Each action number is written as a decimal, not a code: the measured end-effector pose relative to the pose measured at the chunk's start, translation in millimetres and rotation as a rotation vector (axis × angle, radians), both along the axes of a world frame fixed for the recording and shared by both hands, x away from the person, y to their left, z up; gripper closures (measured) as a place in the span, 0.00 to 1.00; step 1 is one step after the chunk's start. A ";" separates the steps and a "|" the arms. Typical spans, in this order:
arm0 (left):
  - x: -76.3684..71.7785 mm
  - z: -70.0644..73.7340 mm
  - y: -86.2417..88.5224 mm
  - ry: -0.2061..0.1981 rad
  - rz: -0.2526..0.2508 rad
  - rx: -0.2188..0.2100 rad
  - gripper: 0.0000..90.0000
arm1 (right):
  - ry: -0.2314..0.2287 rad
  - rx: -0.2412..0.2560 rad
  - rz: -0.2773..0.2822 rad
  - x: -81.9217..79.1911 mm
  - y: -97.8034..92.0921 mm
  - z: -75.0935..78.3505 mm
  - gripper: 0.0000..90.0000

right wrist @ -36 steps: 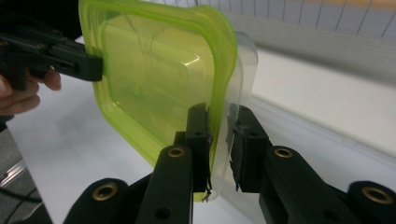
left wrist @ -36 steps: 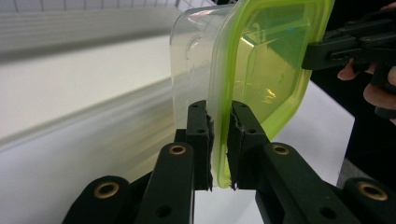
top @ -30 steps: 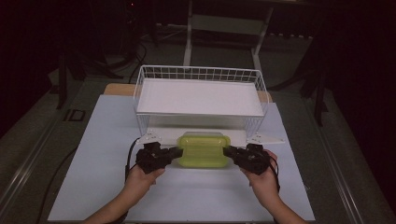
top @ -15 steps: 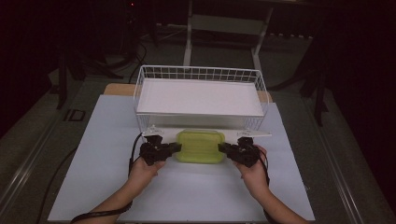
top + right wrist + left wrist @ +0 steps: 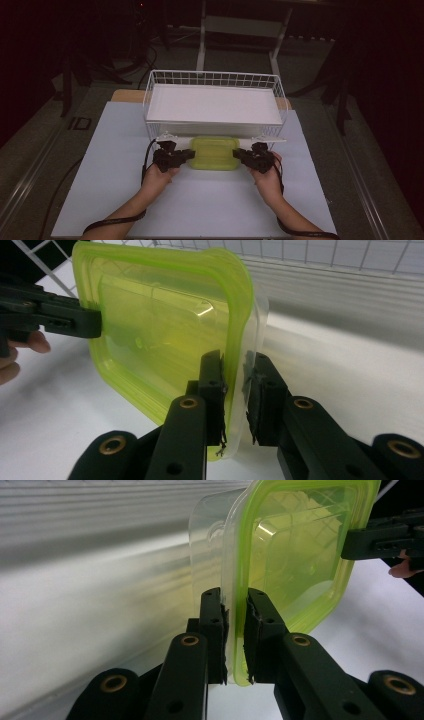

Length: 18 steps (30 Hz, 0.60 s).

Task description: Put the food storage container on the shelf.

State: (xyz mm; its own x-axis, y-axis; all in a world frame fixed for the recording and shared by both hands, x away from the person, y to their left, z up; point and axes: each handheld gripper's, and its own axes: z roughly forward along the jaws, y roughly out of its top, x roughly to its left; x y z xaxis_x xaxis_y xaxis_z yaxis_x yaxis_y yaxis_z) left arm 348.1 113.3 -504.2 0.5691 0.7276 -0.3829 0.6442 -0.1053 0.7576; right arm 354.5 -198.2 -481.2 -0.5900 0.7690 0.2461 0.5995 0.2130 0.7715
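Both tongs grip the green-lidded container (image 5: 214,152) by its short ends, left gripper (image 5: 186,156) and right gripper (image 5: 239,153) clamped on opposite rims. It sits crosswise between them, touching or just short of the wire basket (image 5: 160,81) straight ahead.

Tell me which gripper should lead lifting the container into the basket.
Neither clearly: the left gripper and right gripper each clamp an opposite end of the green-lidded container, which sits just in front of the wire basket. A joint lift looks best.

The container (image 5: 250,365) is clear glossy plastic under a smooth translucent green plastic lid (image 5: 160,335). The basket (image 5: 212,80) is white-coated wire. The counter (image 5: 115,165) looks matt white.
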 end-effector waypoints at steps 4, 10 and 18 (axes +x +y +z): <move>4.3 -2.1 -0.4 0.005 0.001 0.003 0.89 | 0.000 -0.004 -0.013 5.0 1.4 -2.7 0.87; 8.4 -2.1 -2.3 0.009 0.003 -0.005 0.89 | 0.024 0.010 -0.035 10.9 -0.7 -9.2 0.86; 12.2 -3.4 -4.0 -0.036 0.017 0.003 0.86 | 0.004 0.011 -0.049 15.0 -0.2 -8.9 0.84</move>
State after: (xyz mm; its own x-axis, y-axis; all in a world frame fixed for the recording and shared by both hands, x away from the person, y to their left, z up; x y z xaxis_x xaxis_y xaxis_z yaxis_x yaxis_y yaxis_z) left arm 360.3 109.3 -507.6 0.5699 0.7385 -0.3604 0.6183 -0.0965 0.7800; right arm 369.5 -198.4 -490.1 -0.5503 0.7945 0.2569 0.6125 0.1751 0.7708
